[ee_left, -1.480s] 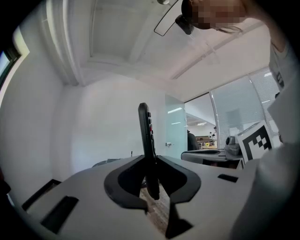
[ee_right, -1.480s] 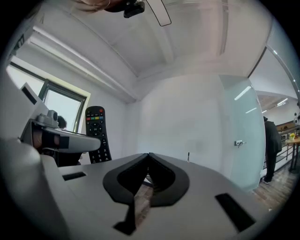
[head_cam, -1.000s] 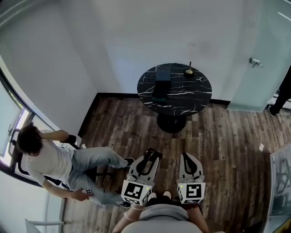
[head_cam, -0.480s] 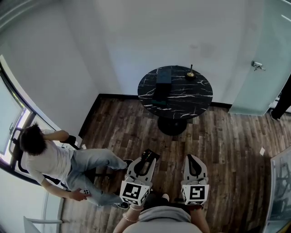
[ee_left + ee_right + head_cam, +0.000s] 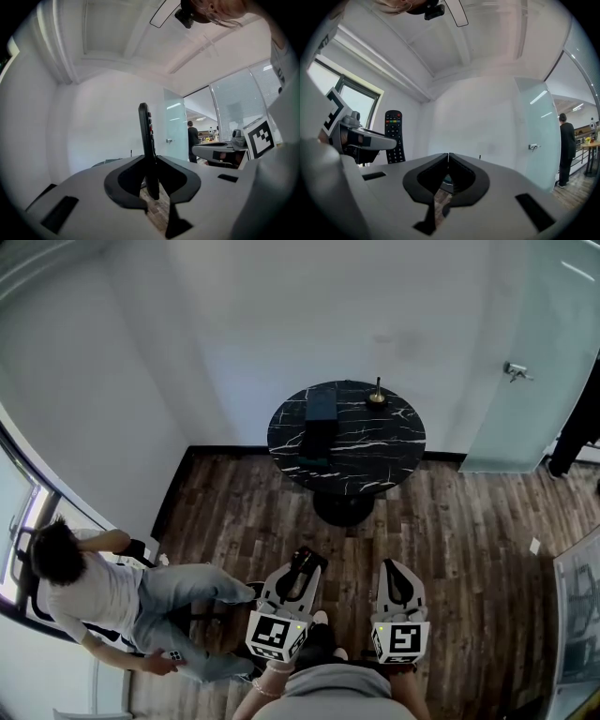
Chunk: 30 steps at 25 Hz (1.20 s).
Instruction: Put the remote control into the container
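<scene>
Left gripper [image 5: 151, 174] is clamped on the remote control [image 5: 146, 136], gripped near its lower end, edge-on and upright, at lower centre of the head view. Right gripper [image 5: 448, 161] is closed with nothing in it. Dark container [image 5: 320, 414] sits on the round table [image 5: 380, 451], upper centre, well apart from both grippers. Risk: with most of the remote standing above the grip, a jolt in the carry could pivot it loose.
</scene>
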Each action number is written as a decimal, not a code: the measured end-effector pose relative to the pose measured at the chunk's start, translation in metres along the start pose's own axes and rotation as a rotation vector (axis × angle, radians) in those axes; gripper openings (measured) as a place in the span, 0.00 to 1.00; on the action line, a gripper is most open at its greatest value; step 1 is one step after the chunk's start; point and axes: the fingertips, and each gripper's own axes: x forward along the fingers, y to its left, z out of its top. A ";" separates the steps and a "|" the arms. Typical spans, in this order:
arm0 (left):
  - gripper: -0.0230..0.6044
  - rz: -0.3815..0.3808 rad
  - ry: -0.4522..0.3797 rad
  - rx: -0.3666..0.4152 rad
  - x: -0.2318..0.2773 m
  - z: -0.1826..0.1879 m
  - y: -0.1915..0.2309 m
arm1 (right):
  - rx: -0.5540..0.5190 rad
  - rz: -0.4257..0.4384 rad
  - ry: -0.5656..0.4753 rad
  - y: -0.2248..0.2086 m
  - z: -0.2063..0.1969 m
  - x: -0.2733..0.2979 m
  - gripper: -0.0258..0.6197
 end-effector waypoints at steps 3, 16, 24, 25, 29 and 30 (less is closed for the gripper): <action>0.17 -0.022 -0.004 -0.002 0.016 0.003 0.009 | 0.000 -0.007 -0.004 -0.001 0.003 0.016 0.06; 0.17 -0.099 0.013 -0.003 0.076 0.006 0.062 | -0.005 -0.033 0.007 0.001 0.006 0.094 0.06; 0.17 -0.142 0.017 -0.014 0.102 0.002 0.100 | 0.006 -0.060 0.019 0.014 0.000 0.141 0.06; 0.17 -0.145 0.019 -0.018 0.104 0.001 0.105 | 0.008 -0.060 0.019 0.016 -0.001 0.147 0.06; 0.17 -0.155 0.029 -0.021 0.106 -0.003 0.123 | 0.015 -0.066 0.015 0.027 0.001 0.165 0.06; 0.17 -0.155 0.029 -0.020 0.106 -0.003 0.128 | 0.013 -0.065 0.016 0.030 0.002 0.169 0.06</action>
